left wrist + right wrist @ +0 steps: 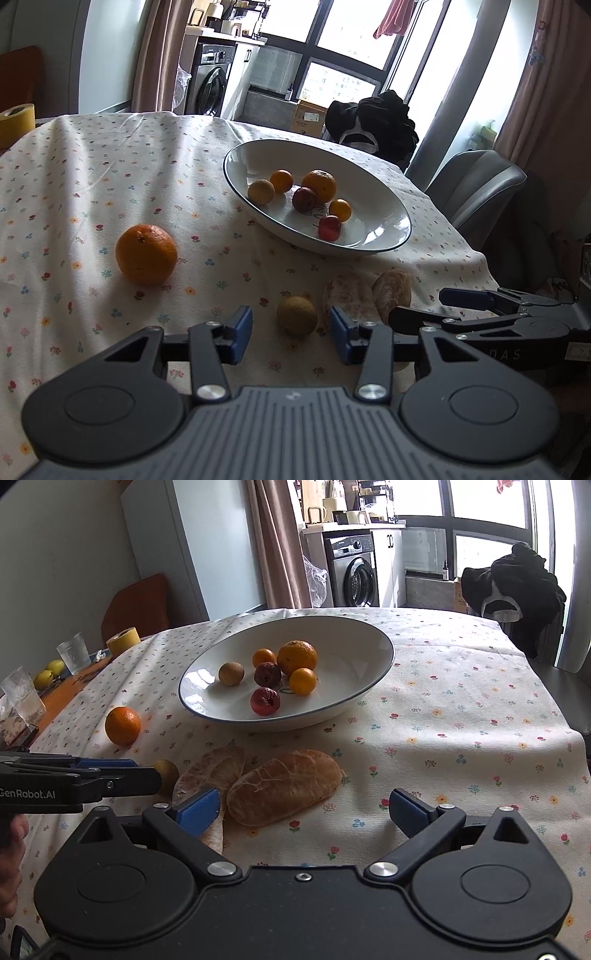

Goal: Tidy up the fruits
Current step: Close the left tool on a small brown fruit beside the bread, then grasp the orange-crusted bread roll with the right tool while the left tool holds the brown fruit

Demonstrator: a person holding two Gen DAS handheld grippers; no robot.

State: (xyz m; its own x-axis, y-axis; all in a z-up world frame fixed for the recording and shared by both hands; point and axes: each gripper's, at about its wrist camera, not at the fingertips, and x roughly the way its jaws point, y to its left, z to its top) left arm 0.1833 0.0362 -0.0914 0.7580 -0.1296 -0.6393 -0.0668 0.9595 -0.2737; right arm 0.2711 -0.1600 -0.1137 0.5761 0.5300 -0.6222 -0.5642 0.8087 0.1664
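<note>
Your left gripper (291, 334) is spread wide and grasps nothing; a small yellow-green fruit (297, 315) lies on the cloth (110, 177) just ahead, between its fingers. Your right gripper (304, 814) is also spread wide and empty, its left pad (199, 810) touching the edge of 1 of 2 bread loaves (284, 786). That nearer loaf lies flat, its long axis running from near-left to far-right. A large orange (146, 254) sits alone on the cloth, left of the bowl (384, 206). The bowl holds 6 fruits: 3 orange, 2 dark red, 1 yellow-green.
</note>
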